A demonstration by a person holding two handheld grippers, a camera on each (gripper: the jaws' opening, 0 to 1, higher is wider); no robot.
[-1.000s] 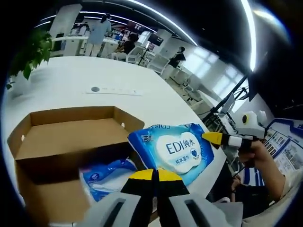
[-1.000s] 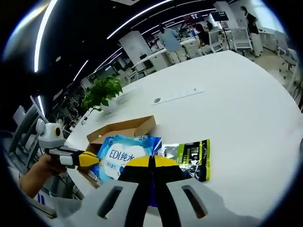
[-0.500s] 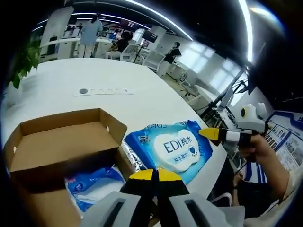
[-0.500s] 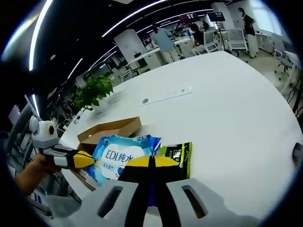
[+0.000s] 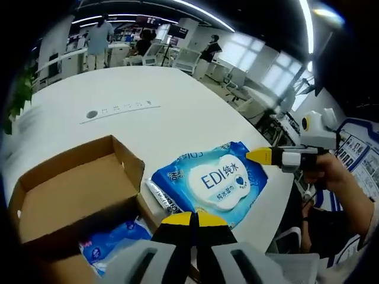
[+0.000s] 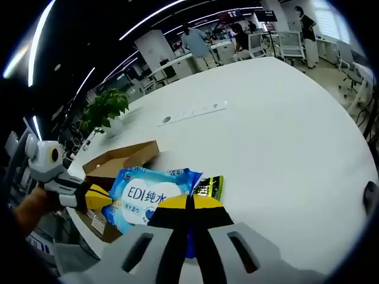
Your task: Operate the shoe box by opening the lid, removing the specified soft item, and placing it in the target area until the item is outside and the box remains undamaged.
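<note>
A blue wet-wipes pack (image 5: 216, 183) hangs above the white table (image 5: 177, 100), just right of the open cardboard shoe box (image 5: 71, 195). My left gripper (image 5: 190, 220) is shut on the pack's near edge. My right gripper (image 5: 259, 156) comes in from the right, shut on its far corner. A second blue pack (image 5: 112, 242) lies inside the box. In the right gripper view the same wipes pack (image 6: 151, 195) sits between my right gripper (image 6: 189, 204) and my left gripper (image 6: 106, 198), with the box (image 6: 118, 160) behind it.
A dark foil pack (image 5: 163, 198) lies on the table against the box; its green-and-black end (image 6: 210, 186) pokes out from under the wipes. A power strip (image 6: 192, 112) and a potted plant (image 6: 103, 109) stand farther back. People and desks fill the background.
Both grippers have carried the wipes pack sideways away from the box, so it no longer overlaps the box wall. It now covers more of the green-and-black pack.
</note>
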